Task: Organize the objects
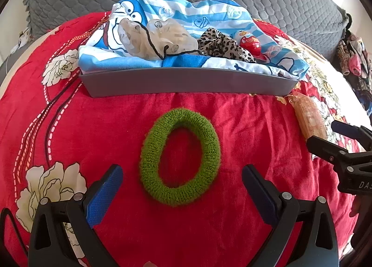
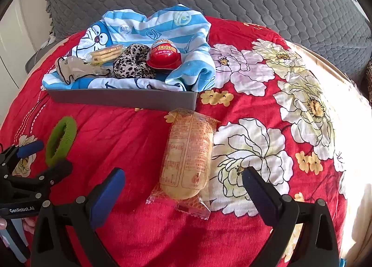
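On the red floral blanket [image 1: 97, 122], the green hair tie [image 1: 180, 156] lies before the wide left claw [image 1: 182, 187]; the right claw [image 2: 183, 191] (also wide, empty) flanks a wrapped pastry [image 2: 188, 153].

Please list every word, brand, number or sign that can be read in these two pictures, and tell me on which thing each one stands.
"GenRobot.AI": white print on the body of the left gripper, seen from the right wrist view.
"DA": cut-off white letters on the body of the right gripper, seen from the left wrist view.
Snack packet: orange printed text, too small to read.
Red capsule: yellow characters on its lid, too blurred to read.
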Demonstrator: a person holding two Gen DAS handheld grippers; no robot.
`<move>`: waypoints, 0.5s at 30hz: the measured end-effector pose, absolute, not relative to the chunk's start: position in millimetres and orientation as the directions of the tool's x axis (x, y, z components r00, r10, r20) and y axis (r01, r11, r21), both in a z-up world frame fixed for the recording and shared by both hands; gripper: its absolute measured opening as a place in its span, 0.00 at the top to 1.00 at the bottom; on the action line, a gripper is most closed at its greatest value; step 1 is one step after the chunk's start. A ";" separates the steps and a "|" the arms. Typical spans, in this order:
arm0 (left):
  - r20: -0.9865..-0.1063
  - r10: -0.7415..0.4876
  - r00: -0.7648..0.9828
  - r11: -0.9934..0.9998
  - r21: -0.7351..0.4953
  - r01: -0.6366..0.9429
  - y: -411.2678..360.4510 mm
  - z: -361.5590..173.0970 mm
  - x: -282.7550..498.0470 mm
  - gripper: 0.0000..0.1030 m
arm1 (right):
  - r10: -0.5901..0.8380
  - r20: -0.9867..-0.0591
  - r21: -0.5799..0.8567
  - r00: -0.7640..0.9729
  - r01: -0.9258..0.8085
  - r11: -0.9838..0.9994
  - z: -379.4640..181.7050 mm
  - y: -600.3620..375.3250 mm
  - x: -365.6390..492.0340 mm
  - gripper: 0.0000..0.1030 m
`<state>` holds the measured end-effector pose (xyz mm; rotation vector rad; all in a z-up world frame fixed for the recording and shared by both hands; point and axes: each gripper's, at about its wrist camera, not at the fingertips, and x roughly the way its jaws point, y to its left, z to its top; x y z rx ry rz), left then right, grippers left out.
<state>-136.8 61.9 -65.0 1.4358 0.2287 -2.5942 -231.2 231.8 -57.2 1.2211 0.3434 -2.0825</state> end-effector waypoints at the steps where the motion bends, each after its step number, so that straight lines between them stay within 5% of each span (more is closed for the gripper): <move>1: -0.851 -0.072 -0.521 -0.974 -0.053 0.221 61.7 -65.7 -137.1 0.01 | -0.431 -0.844 0.114 -0.320 0.677 -0.727 -57.0 231.7 -231.1 0.01; 15: -0.852 -0.073 -0.518 -0.970 -0.060 0.236 56.8 -70.3 -142.3 0.01 | -0.425 -0.847 0.109 -0.320 0.678 -0.727 -59.8 228.9 -234.5 0.01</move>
